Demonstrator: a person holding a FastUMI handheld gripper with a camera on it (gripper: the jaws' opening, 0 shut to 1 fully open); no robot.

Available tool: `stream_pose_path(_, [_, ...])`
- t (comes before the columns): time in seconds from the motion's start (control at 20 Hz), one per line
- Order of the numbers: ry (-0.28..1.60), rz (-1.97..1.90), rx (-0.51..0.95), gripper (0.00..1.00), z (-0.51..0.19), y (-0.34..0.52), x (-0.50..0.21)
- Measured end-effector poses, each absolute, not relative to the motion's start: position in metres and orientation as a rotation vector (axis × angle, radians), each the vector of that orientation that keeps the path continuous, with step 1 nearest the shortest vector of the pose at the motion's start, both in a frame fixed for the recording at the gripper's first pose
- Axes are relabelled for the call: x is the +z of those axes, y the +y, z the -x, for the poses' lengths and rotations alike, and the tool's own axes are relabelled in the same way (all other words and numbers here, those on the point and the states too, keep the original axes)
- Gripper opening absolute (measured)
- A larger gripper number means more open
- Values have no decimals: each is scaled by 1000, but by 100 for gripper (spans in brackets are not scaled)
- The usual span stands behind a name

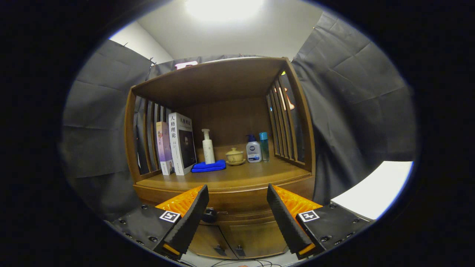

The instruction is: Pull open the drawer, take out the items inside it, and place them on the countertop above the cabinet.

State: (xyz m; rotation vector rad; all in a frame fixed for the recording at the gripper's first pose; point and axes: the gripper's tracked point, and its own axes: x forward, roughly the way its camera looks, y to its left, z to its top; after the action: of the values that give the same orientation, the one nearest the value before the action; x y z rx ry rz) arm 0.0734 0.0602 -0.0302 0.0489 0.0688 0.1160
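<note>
A wooden cabinet stands ahead of me with its countertop (237, 174) under a slatted wooden hutch. Just below the countertop runs the drawer front (241, 207), closed, with a dark round knob (210, 215) beside my left finger. My gripper (235, 202) is open, its fingers spread wide in front of the drawer, with nothing between them. The inside of the drawer is hidden.
On the countertop stand two books (178, 144) at the left, a white pump bottle (207, 147), a folded blue cloth (209, 166), a small lidded cup (235, 156), a white-and-blue bottle (254, 150) and a teal bottle (264, 146). Two lower cabinet doors (237, 239) sit beneath the drawer. Black cloth walls flank the cabinet.
</note>
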Motion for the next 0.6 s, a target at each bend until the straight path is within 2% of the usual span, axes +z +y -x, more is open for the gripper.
stream_pose_path(0.6, [250,40,213,99,-127,126,-126])
